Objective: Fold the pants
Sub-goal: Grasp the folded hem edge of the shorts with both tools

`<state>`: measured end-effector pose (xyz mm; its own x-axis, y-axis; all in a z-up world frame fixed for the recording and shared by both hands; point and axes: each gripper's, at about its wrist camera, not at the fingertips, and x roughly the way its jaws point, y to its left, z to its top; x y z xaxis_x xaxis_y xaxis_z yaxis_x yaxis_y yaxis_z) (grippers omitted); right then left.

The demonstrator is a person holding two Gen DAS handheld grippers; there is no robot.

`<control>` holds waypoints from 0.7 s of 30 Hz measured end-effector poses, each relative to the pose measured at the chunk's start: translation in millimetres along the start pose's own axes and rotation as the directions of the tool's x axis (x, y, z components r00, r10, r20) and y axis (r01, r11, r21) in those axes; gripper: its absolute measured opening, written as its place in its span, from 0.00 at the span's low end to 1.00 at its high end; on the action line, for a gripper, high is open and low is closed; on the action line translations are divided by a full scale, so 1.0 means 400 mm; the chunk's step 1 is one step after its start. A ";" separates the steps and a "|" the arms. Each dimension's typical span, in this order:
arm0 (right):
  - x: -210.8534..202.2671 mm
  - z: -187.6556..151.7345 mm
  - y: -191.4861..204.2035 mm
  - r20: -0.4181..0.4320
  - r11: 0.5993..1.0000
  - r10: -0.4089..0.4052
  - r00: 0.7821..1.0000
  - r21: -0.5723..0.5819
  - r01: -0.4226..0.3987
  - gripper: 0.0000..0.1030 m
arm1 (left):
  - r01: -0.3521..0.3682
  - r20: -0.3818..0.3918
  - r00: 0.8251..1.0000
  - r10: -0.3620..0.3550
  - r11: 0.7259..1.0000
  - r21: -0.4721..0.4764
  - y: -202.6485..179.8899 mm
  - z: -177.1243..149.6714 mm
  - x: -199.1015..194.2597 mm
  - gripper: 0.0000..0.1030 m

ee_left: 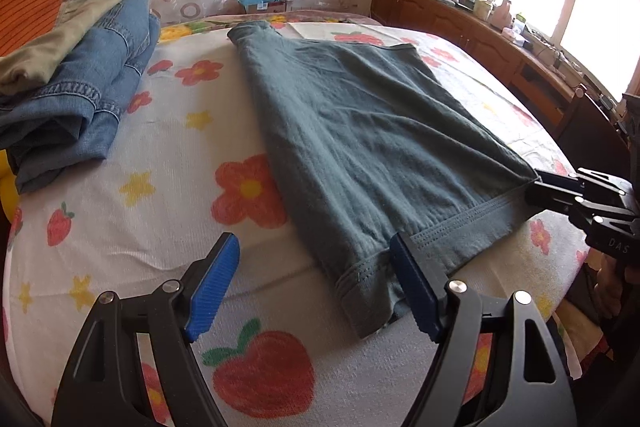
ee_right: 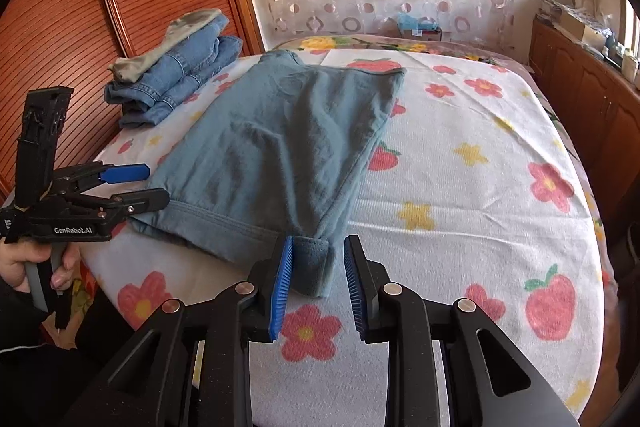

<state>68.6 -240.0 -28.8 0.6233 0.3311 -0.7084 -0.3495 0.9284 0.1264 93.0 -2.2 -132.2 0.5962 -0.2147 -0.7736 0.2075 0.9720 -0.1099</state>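
A: Biggest thing first: the bed, flowered sheet all over it. Take the bed's near edge as our mark. The teal pants lie flat, running from that near edge toward the far curtain, already doubled over, I'd say, with hems stacked at the near edge.

B: And the stack of jeans?

A: Farther from the near edge, off to the left side of the bed, with an olive garment on top. Well apart from the pants.

B: The tools?

A: Both at the near edge. The left tool has its jaws spread wide; the hem corner lies between them, one pad against the cloth, no squeeze. The right tool stands narrower, jaws either side of the other hem corner. One pad touches the fabric, the other shows a gap, so I'd call it not pinching.

B: So which step?

A: Looks to me like a fold has been laid down and let go. Next, I'd guess, both tools must pinch those near corners again, lift together, and carry them toward the far end to halve the length, keeping the edges squared so the layers don't slide.
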 end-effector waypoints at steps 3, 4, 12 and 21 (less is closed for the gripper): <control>0.007 0.001 -0.006 -0.012 1.000 0.003 1.000 0.010 -0.003 0.26 | -0.001 0.007 1.000 0.001 1.000 0.002 -0.001 -0.004 0.001 0.77; 0.009 0.001 -0.006 -0.014 1.000 0.004 1.000 0.011 -0.004 0.26 | -0.002 0.011 1.000 0.002 1.000 0.003 -0.001 -0.005 0.002 0.77; 0.008 -0.004 -0.002 -0.018 1.000 0.003 1.000 0.013 -0.003 0.26 | -0.003 0.041 0.999 0.003 1.000 0.008 -0.003 -0.015 -0.001 0.77; 0.017 -0.010 0.000 -0.017 1.000 0.006 1.000 0.015 -0.006 0.26 | -0.008 0.084 0.996 0.007 1.000 0.009 -0.005 -0.028 -0.005 0.79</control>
<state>70.0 -238.5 -36.4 0.6094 0.3338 -0.7192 -0.3423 0.9289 0.1411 82.5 -2.8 -137.4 0.6609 -0.2152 -0.7189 0.2096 0.9728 -0.0984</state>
